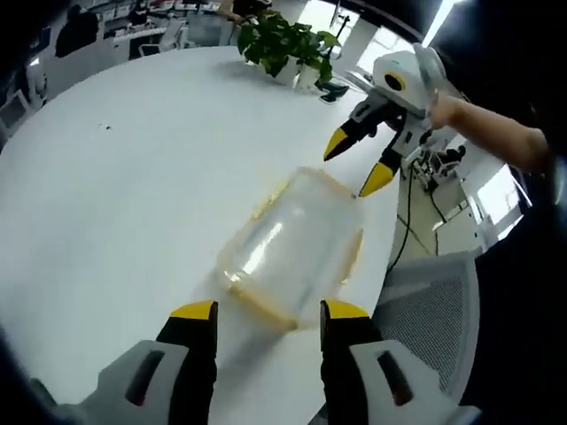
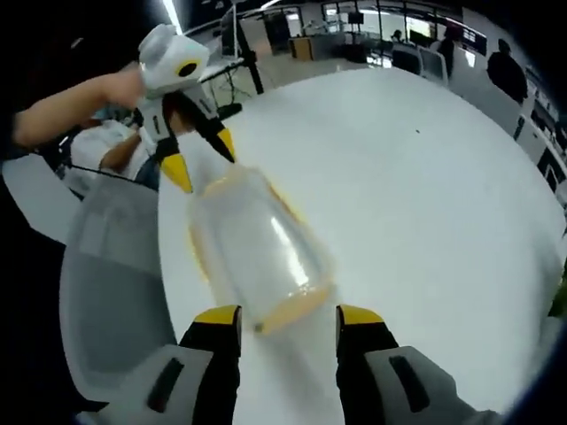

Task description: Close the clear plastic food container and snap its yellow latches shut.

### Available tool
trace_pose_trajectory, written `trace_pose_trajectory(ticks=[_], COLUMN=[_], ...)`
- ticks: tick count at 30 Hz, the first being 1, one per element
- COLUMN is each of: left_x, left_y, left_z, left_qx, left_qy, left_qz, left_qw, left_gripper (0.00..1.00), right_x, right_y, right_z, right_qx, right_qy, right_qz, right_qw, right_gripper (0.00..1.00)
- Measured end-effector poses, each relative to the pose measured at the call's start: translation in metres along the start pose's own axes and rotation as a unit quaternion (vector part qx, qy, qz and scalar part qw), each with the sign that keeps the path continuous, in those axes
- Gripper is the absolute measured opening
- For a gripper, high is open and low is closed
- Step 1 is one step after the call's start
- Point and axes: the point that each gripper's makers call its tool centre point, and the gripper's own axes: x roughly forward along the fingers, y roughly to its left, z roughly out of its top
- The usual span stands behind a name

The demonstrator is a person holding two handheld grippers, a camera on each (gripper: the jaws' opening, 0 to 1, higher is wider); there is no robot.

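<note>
Container [image 1: 297, 243] lies lengthwise between the 2 open, empty grippers (1 at each end): left [image 1: 268, 310], right [image 2: 290, 312].

Bright, even indoor light from ceiling strip lights [image 2: 174, 15] and windows [image 1: 321, 12] washes the white table [image 1: 133, 177] nearly shadowless. The clear container [image 1: 297, 243] is smeared by motion blur (white glare streaks its lid). Fisheye distortion bends everything toward the edges.
</note>
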Motion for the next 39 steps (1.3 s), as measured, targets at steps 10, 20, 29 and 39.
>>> trace_pose_trajectory(ticks=[10,20,29,39], left_x=[0.004,0.007,0.008,0.016], left_y=[-0.001,0.003,0.006,0.002], left_z=[-0.005,-0.009,-0.015,-0.016], left_qx=[-0.079,-0.136,-0.173,-0.174], left_qy=[-0.014,-0.028,-0.035,-0.032], left_qz=[0.008,0.021,0.041,0.044], left_qw=[0.9968,0.9900,0.9835,0.9833], left_gripper=[0.41,0.42,0.40,0.35], right_x=[0.001,0.003,0.010,0.013], right_y=[-0.002,-0.005,0.002,0.004], right_z=[0.000,-0.003,-0.003,-0.006], right_qx=[0.057,0.114,0.158,0.180], right_qy=[-0.013,-0.032,-0.055,-0.059], right_qz=[-0.013,-0.017,-0.013,-0.011], right_qw=[0.9982,0.9928,0.9858,0.9819], right_gripper=[0.39,0.39,0.37,0.36])
